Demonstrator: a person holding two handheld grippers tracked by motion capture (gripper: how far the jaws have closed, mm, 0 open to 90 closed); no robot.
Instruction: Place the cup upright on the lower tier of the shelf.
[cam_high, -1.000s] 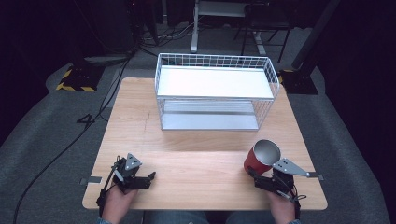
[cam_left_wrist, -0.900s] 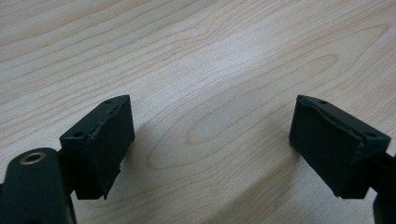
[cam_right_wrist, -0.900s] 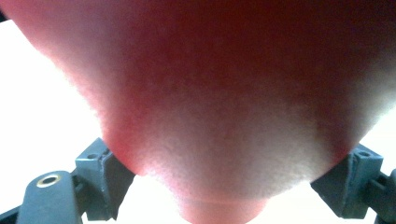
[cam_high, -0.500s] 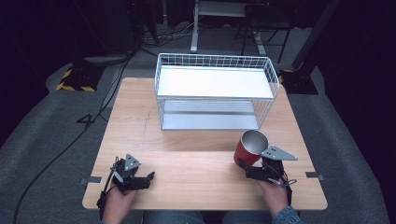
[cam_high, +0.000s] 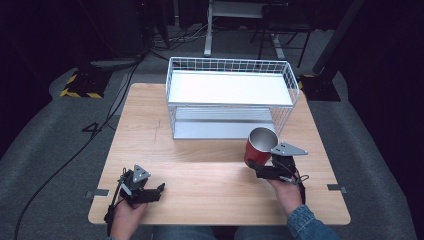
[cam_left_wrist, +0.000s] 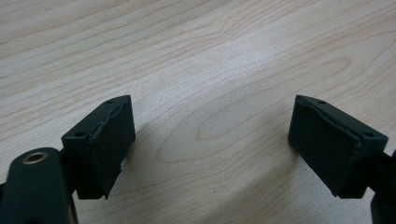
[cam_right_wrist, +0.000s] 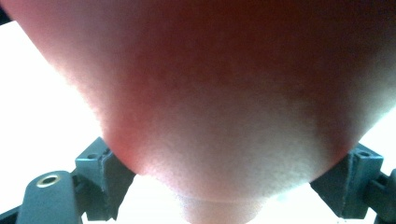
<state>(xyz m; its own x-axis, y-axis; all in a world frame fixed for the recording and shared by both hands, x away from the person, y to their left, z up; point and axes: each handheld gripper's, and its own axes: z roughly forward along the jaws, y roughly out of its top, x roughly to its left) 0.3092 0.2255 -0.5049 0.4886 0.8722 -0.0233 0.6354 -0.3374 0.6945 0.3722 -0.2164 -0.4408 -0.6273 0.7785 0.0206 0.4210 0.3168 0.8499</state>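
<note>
At the near edge of the wooden table (cam_high: 210, 195), the person's left hand (cam_high: 127, 215) holds the left gripper (cam_high: 159, 189) low over the bare wood near the front left corner. In the left gripper view its two black jaws stand wide apart with only wood grain between them, and nothing is in its grasp.

To the right and a little farther in, the person's right hand (cam_high: 286, 192), with a denim cuff (cam_high: 307, 225) at the wrist, holds the right gripper (cam_high: 256, 167). It has a red cup (cam_high: 259, 146) clamped between its jaws. In the high view the cup is held above the tabletop, tilted, its open mouth showing a pale metal inside and facing up and away from the person. The grey three-cornered plate (cam_high: 288, 149) on the gripper sits just beside the cup's right side. In the right gripper view the cup's red wall (cam_right_wrist: 201, 93) bulges close to the lens, and a jaw presses against it on each side.

Just beyond the cup stands a white wire rack (cam_high: 230, 100) with two levels: a white top shelf (cam_high: 227, 89) ringed by a wire rim and a pale lower shelf (cam_high: 220, 130) underneath. The cup's mouth is near the rack's front right corner.

Past the table lie grey floor (cam_high: 45, 135), black cables (cam_high: 125, 80) and a yellow-and-black striped block (cam_high: 80, 89) at the left, with a white stand (cam_high: 210, 30) behind.
</note>
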